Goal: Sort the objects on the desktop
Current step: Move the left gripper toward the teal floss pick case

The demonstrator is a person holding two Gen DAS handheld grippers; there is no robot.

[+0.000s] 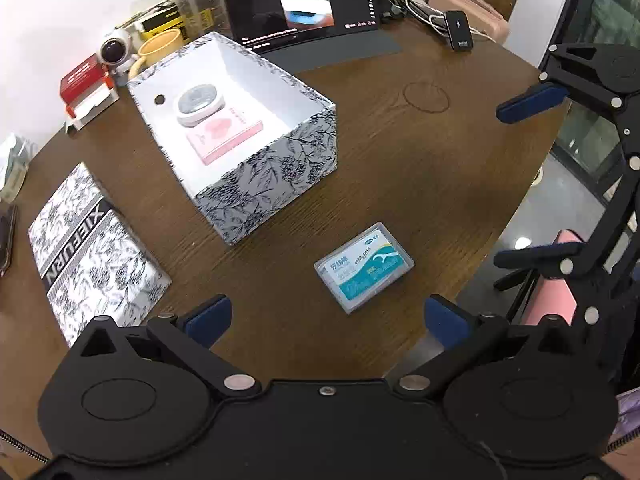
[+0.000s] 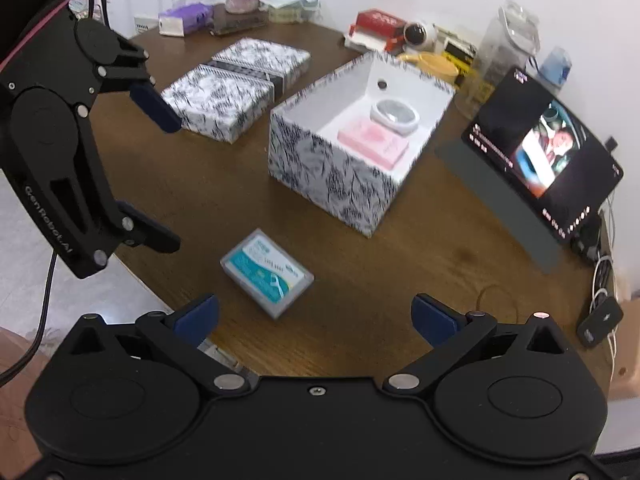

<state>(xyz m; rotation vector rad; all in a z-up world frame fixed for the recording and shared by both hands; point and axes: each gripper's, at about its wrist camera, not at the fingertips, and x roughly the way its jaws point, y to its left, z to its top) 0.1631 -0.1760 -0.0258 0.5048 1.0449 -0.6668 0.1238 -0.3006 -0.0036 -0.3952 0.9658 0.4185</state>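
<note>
I had both tools up over the brown counter, nothing grasped. Left hand-held gripper was released, blue pads spread wide, empty. Right hand-held gripper was also released, jaws wide apart, empty; it showed at the right edge of the left view, again spread.

The floss pick box, a clear flat case with a teal label, lay flat on the counter just ahead of the left hand-held gripper, a bit right of its centre line. In the right view the same box sat just ahead of that hand-held gripper, left of centre, touching neither finger.

Farther ahead stood the open patterned box, white inside, floral print outside. In it lay a pink card box with a round white case resting on its far end. The patterned lid lay flat, ahead-left of the left hand-held gripper, apart from the box.

Beyond the box: a tablet propped up with a video on screen, a yellow mug, a red-and-white carton. Right view was slightly blurred.
</note>
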